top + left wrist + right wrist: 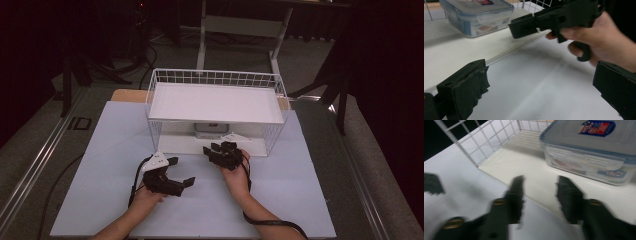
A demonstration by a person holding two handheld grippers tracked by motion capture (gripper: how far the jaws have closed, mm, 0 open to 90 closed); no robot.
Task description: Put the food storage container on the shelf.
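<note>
A clear lidded plastic container with a blue rim and a sticker on its lid sits on the lower shelf of a white wire rack. My right gripper hovers at the rack's front edge, pointing at the container. Its jaws are blurred, apart and hold nothing. My left gripper is over the white table in front of the rack, left of the right one. Its jaws stand wide open and empty. The left gripper view shows the container and the hand holding the right gripper.
The rack has wire side walls and a flat top shelf above the container. It stands on a white table top. Dark floor, a table frame and cables lie beyond.
</note>
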